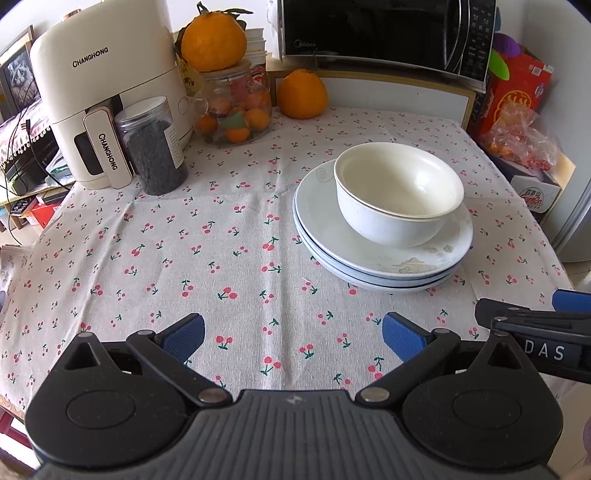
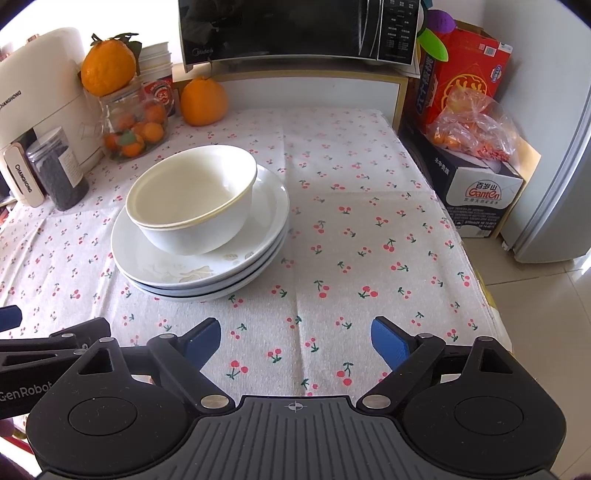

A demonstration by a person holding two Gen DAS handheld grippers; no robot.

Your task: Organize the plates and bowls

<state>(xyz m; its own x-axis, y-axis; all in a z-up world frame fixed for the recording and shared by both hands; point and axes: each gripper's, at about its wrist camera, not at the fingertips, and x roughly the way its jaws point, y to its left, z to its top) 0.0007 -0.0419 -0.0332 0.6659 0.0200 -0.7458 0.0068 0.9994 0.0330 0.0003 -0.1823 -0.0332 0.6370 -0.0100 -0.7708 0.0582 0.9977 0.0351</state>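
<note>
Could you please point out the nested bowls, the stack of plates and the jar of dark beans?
nested bowls [image 1: 388, 218], left wrist view, outer wall of the lower bowl.
stack of plates [image 2: 162, 269], right wrist view, front rim of the top plate.
jar of dark beans [image 1: 155, 155], left wrist view, middle of its side.

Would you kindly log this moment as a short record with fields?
surface: cherry-print tablecloth
plates: stack of plates on the cloth
bowls: nested bowls, upright on the top plate
left gripper: fingers open, holding nothing, over bare cloth
right gripper: fingers open, holding nothing, over bare cloth
background: microwave, air fryer, oranges
</note>
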